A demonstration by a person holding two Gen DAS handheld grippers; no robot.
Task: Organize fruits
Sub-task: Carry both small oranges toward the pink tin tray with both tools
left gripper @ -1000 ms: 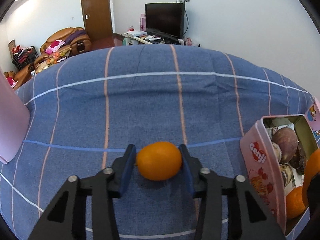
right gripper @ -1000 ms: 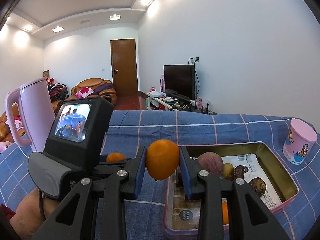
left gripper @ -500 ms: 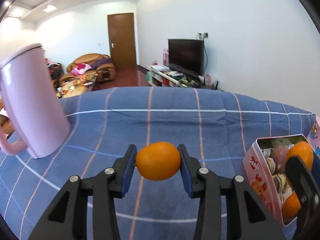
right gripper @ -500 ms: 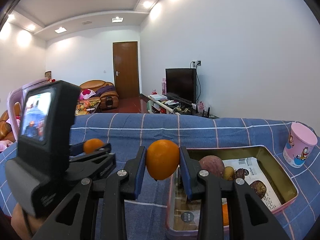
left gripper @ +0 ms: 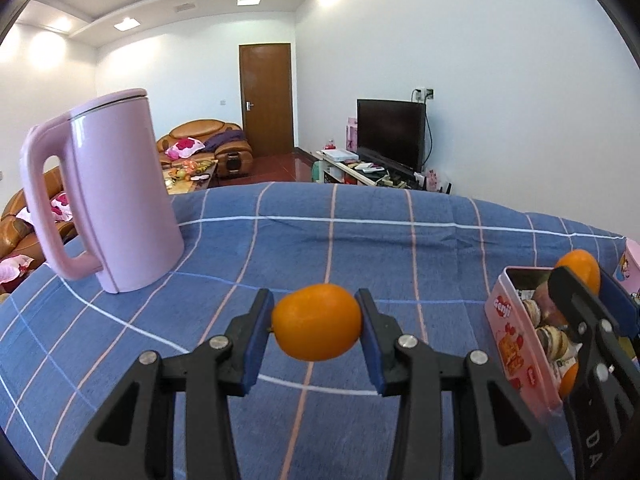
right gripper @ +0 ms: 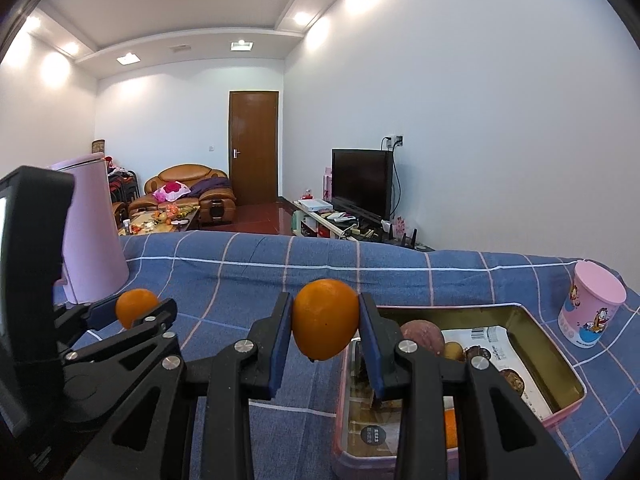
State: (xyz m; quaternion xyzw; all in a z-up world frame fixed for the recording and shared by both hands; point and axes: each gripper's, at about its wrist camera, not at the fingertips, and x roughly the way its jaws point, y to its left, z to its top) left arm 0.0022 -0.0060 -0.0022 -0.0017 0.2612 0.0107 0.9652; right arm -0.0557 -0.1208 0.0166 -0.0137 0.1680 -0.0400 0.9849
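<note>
Gripping oranges: left gripper (left gripper: 316,330), right gripper (right gripper: 325,326).

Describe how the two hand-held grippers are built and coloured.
Both match. The left hand-held gripper and right hand-held gripper have black, angular plastic frames with triangular cut-outs, silver round bolts at the joints and flat blue pads inside each finger. The left one carries a black box with a small screen. No cables or sleeves show.

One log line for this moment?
left gripper: shut on orange | right gripper: shut on second orange | tin: open, fruit inside
</note>
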